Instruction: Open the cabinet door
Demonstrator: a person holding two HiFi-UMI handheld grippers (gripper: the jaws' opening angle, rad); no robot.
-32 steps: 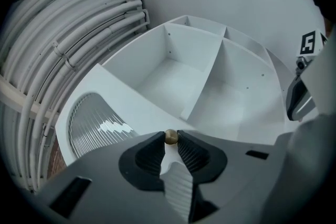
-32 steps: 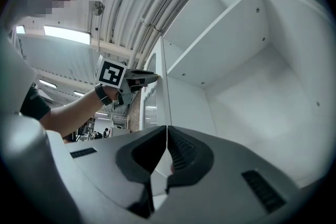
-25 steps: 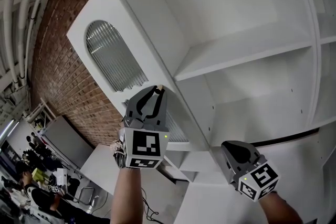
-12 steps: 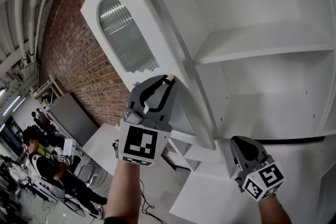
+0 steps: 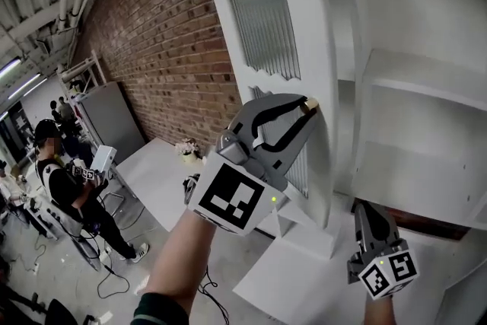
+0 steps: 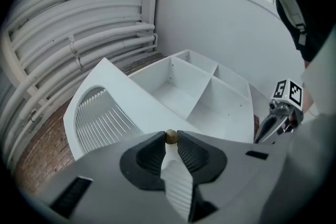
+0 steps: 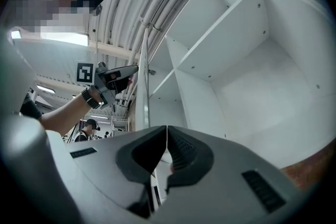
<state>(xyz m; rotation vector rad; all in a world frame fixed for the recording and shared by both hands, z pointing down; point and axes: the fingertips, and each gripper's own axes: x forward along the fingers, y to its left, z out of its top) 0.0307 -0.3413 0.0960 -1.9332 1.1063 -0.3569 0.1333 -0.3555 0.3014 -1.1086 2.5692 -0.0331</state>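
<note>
Where the left gripper view looks along its jaws, the left tool (image 6: pixel 170 137) is seen clamped on the brass knob (image 6: pixel 170 136) of the cabinet door (image 6: pixel 139 107), swung open from the shelves (image 6: pixel 205 92). The right tool (image 7: pixel 166 128) is shown pressed together on nothing in its own view, where the door is seen edge-on and its arched ribbed pane (image 5: pixel 262 19), plain in the head view, is lost. Beyond, a brick wall (image 5: pixel 167 34) and a distant person (image 5: pixel 65 179) are caught by the head view.
</note>
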